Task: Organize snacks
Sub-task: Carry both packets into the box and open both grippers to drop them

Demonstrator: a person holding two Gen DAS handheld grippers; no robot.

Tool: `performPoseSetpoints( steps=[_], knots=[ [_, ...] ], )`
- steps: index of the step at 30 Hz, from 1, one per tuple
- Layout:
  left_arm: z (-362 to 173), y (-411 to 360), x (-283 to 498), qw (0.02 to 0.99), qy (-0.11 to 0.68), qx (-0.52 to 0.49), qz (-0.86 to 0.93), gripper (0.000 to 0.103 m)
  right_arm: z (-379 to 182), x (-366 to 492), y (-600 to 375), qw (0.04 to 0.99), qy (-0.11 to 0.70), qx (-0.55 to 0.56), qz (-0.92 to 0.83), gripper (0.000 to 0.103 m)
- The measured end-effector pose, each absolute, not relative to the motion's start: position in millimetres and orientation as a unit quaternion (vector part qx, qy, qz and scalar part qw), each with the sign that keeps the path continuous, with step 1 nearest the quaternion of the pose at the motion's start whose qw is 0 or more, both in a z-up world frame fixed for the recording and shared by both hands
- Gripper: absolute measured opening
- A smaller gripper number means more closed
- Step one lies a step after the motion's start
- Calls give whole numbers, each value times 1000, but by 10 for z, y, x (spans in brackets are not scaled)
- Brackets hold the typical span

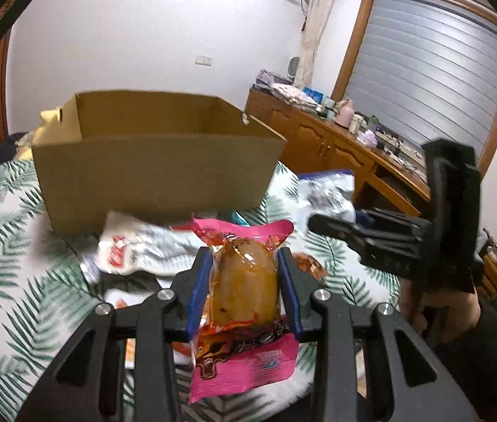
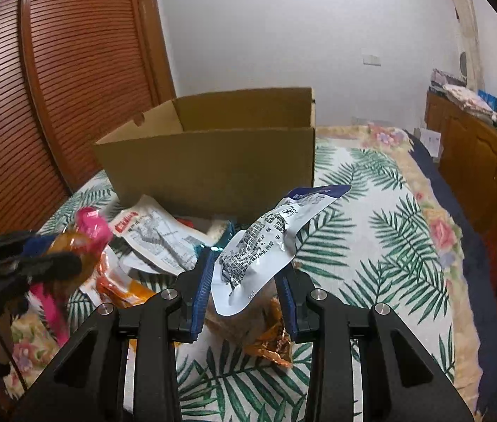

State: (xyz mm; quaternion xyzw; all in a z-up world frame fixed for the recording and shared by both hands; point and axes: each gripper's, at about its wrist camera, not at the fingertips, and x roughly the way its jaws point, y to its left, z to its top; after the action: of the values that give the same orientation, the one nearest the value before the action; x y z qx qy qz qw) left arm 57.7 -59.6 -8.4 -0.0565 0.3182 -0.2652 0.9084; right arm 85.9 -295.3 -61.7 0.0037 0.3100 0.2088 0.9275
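My left gripper [image 1: 244, 260] is shut on a pink snack packet [image 1: 243, 302] with a brown piece inside, held above the bed. My right gripper [image 2: 244, 263] is shut on a white and blue snack packet [image 2: 266, 242]. An open cardboard box [image 1: 153, 172] stands on the bed just beyond both grippers; it also shows in the right wrist view [image 2: 213, 165]. Several loose snack packets [image 2: 157, 235] lie in front of the box. The right gripper appears at the right of the left wrist view [image 1: 322, 223], and the left gripper at the left of the right wrist view [image 2: 69, 260].
The bed has a leaf-print cover [image 2: 371, 246]. An orange packet [image 2: 269, 337] lies under my right gripper. A wooden slatted wardrobe [image 2: 55, 88] stands left of the bed. A wooden cabinet [image 1: 336, 144] with clutter runs along the right wall under a window.
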Motion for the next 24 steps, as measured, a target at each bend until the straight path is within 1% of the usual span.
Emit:
performPoseSetpoints(
  steps=[14,24],
  knots=[
    [258,-242,967,931,279,-50,-229,35,-294,794,-2838,934,273,1,231,34],
    [544,-85,1478,940,261,-46,-216,36,11,1109,-2654,936,248,-14,250,34]
  ],
)
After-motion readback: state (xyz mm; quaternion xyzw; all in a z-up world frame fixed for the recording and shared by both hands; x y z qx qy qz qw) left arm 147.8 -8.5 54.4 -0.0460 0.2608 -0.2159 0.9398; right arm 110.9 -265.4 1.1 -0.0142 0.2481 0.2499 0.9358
